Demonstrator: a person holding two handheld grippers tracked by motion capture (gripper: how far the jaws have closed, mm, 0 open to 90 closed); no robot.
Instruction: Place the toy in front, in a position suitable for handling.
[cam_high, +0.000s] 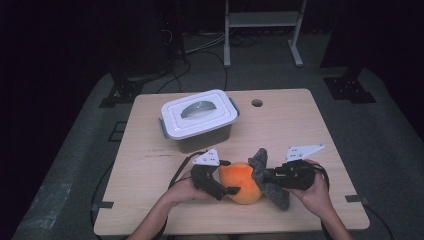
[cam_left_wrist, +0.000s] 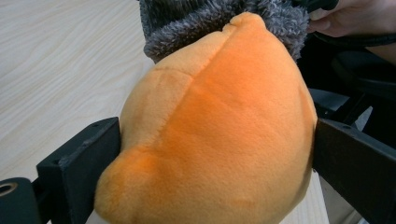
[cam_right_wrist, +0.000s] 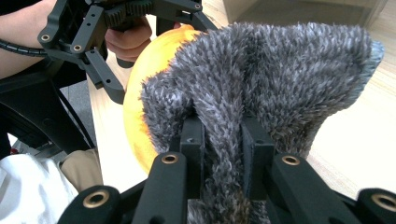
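Note:
An orange plush toy (cam_high: 242, 182) lies near the table's front edge, with a grey fuzzy cover (cam_high: 280, 197) partly over its right end. My left gripper (cam_high: 227, 177) straddles the toy's left end. In the left gripper view the orange plush toy (cam_left_wrist: 219, 121) sits between the wide-spread jaws of the left gripper (cam_left_wrist: 217, 140), brushing both without being squeezed. My right gripper (cam_high: 267, 176) is shut on the grey cover. In the right gripper view the right gripper (cam_right_wrist: 223, 140) pinches a fold of the grey fuzzy cover (cam_right_wrist: 280, 70), with the orange plush toy (cam_right_wrist: 154, 60) behind it.
A grey container with a white lid (cam_high: 199, 117) stands on the wooden table (cam_high: 300, 130) behind the toy. A small round hole (cam_high: 257, 103) is in the tabletop near the far edge. A white metal stand (cam_high: 262, 20) is on the floor beyond.

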